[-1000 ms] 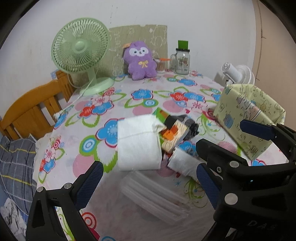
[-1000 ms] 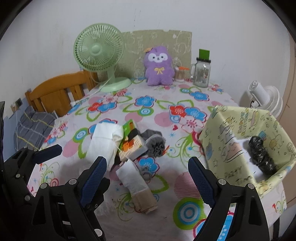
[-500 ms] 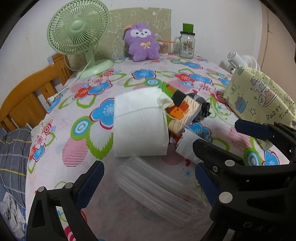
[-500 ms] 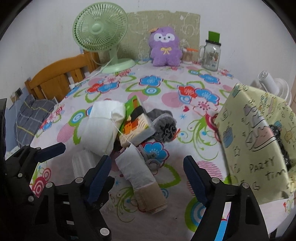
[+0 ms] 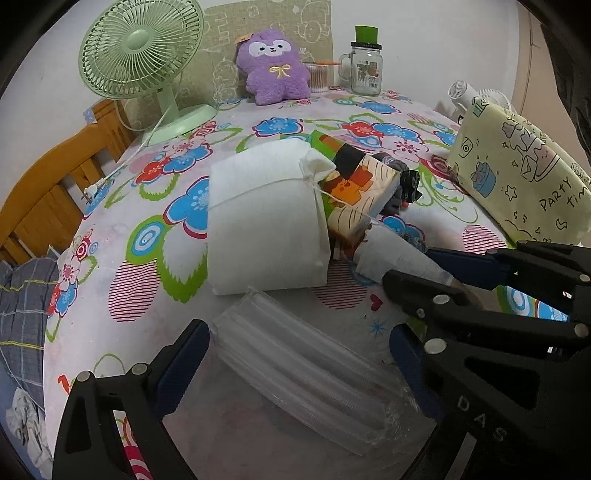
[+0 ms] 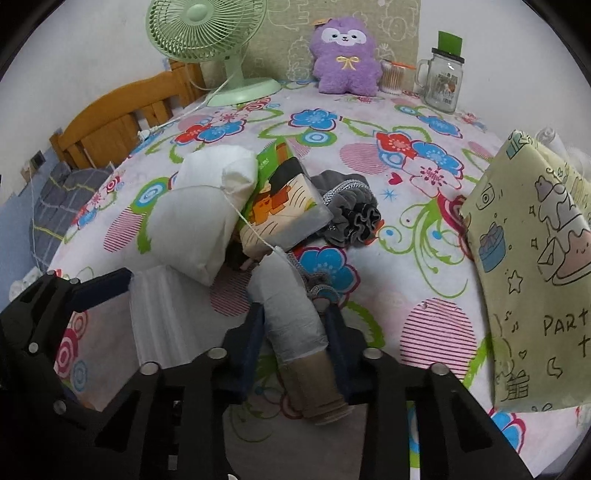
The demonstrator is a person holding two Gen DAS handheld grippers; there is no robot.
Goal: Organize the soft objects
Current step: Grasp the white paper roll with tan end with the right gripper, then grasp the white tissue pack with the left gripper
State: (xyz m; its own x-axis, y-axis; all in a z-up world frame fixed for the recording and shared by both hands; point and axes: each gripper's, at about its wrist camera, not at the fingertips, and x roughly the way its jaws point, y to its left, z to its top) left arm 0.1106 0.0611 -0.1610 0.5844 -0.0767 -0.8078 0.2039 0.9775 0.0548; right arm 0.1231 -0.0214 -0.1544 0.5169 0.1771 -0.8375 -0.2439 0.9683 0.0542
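A white roll with a beige end [image 6: 295, 332] lies on the flowered tablecloth. My right gripper [image 6: 295, 318] is closing on it and both pads press its sides. The same roll [image 5: 399, 258] shows in the left wrist view, between the right gripper's fingers [image 5: 461, 264]. My left gripper [image 5: 299, 354] is open, and a clear plastic pack of white sheets [image 5: 303, 365] lies between its jaws, untouched. Behind them sit a white drawstring pouch [image 6: 199, 221], a cartoon-print tissue pack [image 6: 284, 210] and a grey ruffled cloth [image 6: 351, 216].
A yellow-green "Party Time" fabric bin [image 6: 535, 258] stands at the right. At the back are a green fan [image 6: 207, 33], a purple plush [image 6: 345, 55] and a glass jar [image 6: 443, 81]. A wooden chair [image 6: 110, 125] stands beyond the table's left edge.
Both grippers have come down toward the table. The right jaws have narrowed from wide open onto the white roll. The clear pack now lies between the left jaws.
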